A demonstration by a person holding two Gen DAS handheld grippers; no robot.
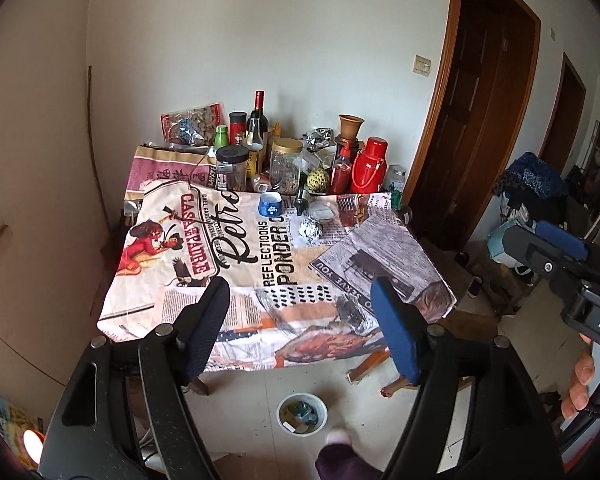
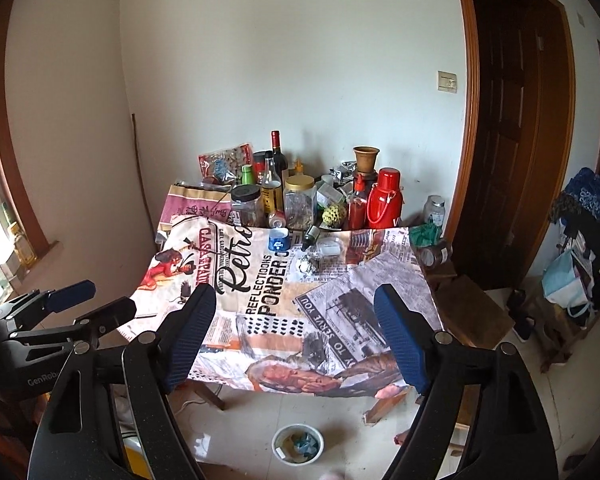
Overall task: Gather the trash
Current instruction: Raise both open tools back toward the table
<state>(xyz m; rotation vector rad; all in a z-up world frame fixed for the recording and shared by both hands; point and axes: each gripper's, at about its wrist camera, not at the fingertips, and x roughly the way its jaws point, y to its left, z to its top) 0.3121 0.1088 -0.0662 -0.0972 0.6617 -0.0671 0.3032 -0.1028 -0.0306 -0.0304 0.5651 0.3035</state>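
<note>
A crumpled foil ball (image 1: pixel 310 229) (image 2: pixel 308 266) lies on the table's printed cloth (image 1: pixel 160 248) (image 2: pixel 340 320), toward the back. Just behind it sit a small blue cup (image 1: pixel 271 204) (image 2: pixel 279 239) and a clear plastic tub (image 1: pixel 323 211) (image 2: pixel 329 246). On the floor in front of the table stands a white bin (image 1: pixel 280 404) (image 2: pixel 276 444) with scraps inside. My left gripper (image 1: pixel 300 292) (image 2: pixel 96 300) hovers open over the table's near edge, with nothing between its fingers. My right gripper (image 2: pixel 294 296) (image 1: pixel 540 246) hangs beside it, also open and empty.
Bottles, jars and a red thermos (image 1: pixel 370 170) (image 2: pixel 385 198) crowd the back of the table. A dark wooden door (image 2: pixel 512 140) is on the right, with a low wooden stool (image 2: pixel 472 312) and piled bags (image 2: pixel 584 248). A person's foot (image 1: pixel 336 440) is near the bin.
</note>
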